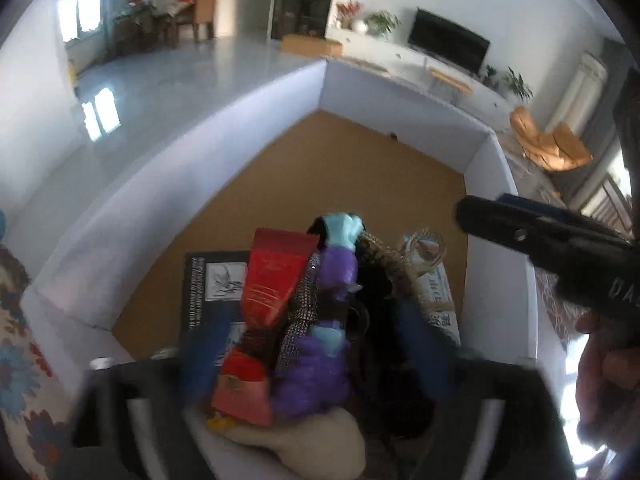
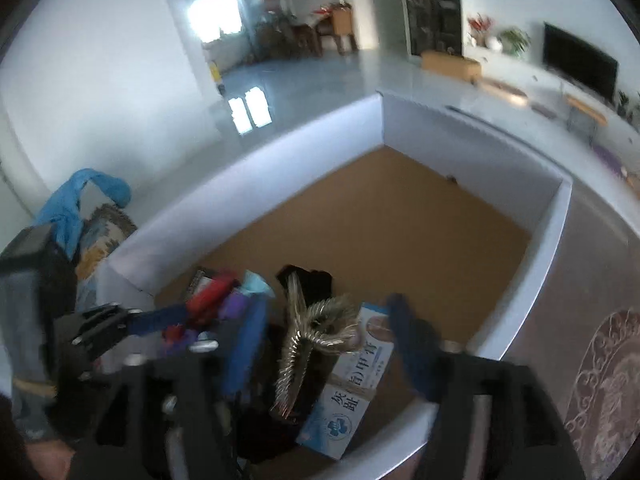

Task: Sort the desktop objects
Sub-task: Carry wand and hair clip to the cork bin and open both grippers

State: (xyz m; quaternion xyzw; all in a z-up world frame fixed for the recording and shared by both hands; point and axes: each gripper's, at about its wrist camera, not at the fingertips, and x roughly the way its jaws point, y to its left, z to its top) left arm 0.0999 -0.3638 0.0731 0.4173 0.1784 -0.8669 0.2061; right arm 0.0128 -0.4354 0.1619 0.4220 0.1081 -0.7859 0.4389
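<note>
So both grippers are hanging over the near corner of a white-walled box (image 1: 404, 128) with a brown cardboard-looking floor, and all the clutter sits piled in that corner. The left gripper (image 1: 316, 344) has its blue fingers spread wide on either side of the pile, with nothing pinched that I can make out; it's blurry down there. Between them: a red tube (image 1: 272, 276) leaning on a purple and teal fuzzy toy (image 1: 332, 272), with a beige soft lump (image 1: 304, 440) nearer the camera. The right gripper (image 2: 328, 344) is also well open, not clamped on anything, its fingers straddling a spiky gold hair clip (image 2: 316, 328) that lies across a blue-and-white medicine box (image 2: 348, 396). The rest of the white-walled box, towards its far corner, is just bare brown floor.
</note>
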